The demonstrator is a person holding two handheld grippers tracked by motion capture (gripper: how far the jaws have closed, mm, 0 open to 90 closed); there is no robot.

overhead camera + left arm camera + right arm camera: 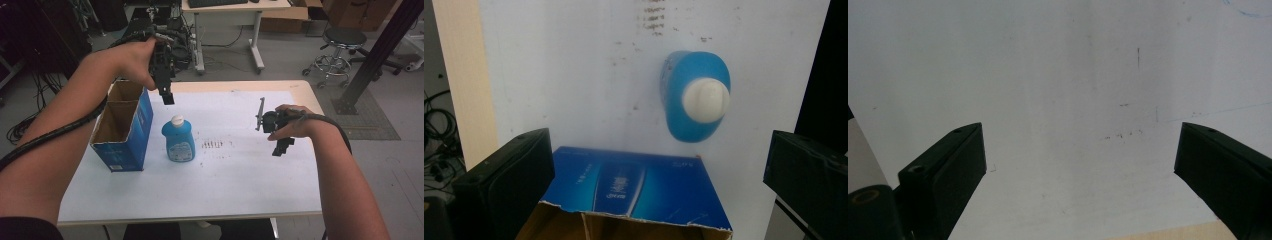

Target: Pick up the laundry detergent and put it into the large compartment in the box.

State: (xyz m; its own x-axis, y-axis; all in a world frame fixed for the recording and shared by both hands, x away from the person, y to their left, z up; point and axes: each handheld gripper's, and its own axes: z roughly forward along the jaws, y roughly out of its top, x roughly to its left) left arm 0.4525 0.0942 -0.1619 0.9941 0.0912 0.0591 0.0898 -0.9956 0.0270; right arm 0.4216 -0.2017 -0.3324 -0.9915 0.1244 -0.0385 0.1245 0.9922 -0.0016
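A blue bottle (178,140) with a white cap stands upright on the white table (240,185), just right of an open blue cardboard box (122,125). My left gripper (167,95) hangs high above the box's far right corner, pointing down, jaws open and holding nothing. In the left gripper view the bottle (696,97) is seen from above beyond the box (639,187). My right gripper (282,145) hovers low over the right half of the table, open and empty, with bare white tabletop (1073,100) between its jaws.
Brown smudge marks (212,144) lie on the table right of the bottle. Beyond the table stand a desk (230,20), a stool (340,47) and a dark slanted post (380,50). Cables trail on the floor at the left.
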